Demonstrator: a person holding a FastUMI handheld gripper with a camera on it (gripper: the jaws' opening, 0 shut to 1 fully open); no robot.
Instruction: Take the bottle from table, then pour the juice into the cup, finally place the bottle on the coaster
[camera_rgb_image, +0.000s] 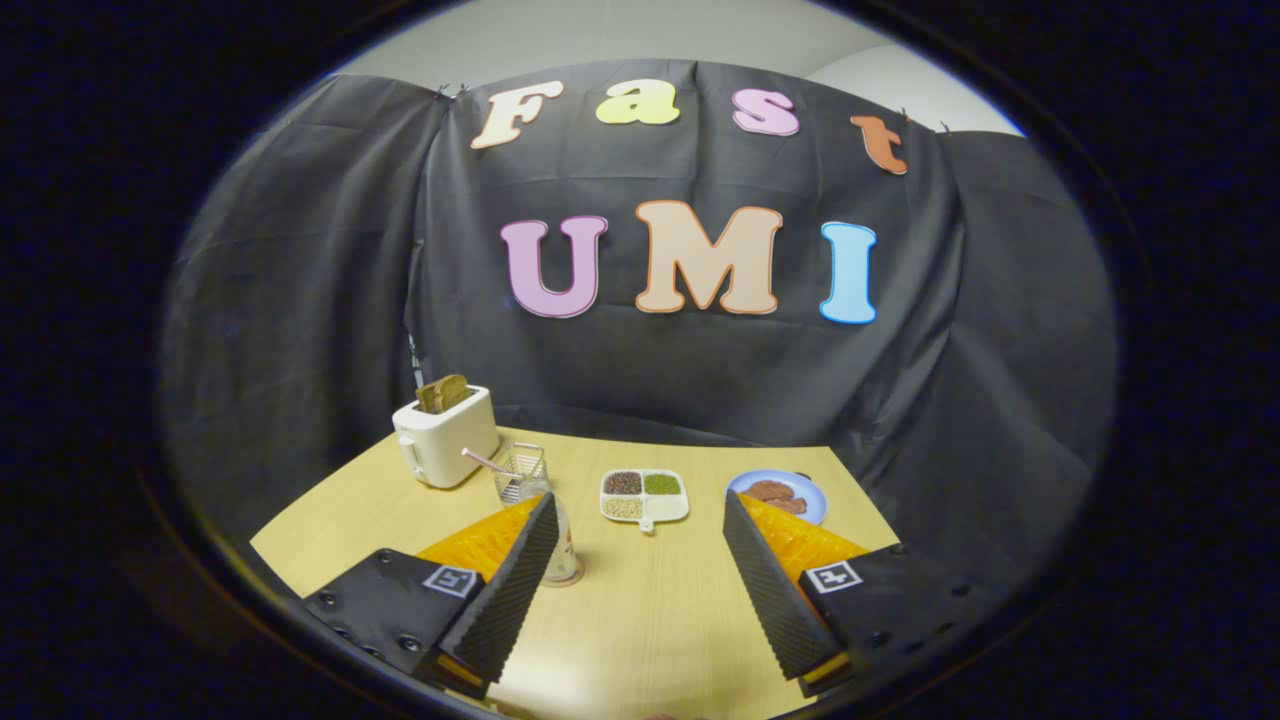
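Note:
My gripper (639, 503) is open above the wooden table (650, 620), with nothing between its fingers. A clear bottle (563, 545) stands just beyond the left finger (520, 580), which hides most of it. Under the bottle's base shows the thin round rim of what looks like the coaster (568, 581). A clear glass cup (520, 473) with a pink stick leaning in it stands a little further back, between the bottle and the toaster. I cannot tell how much juice the bottle or the cup holds.
A white toaster (445, 436) with bread slices in it stands at the table's far left. A white divided dish (645, 495) of grains lies ahead between the fingers. A blue plate (780, 495) with brown food lies beyond the right finger. Black cloth walls the booth.

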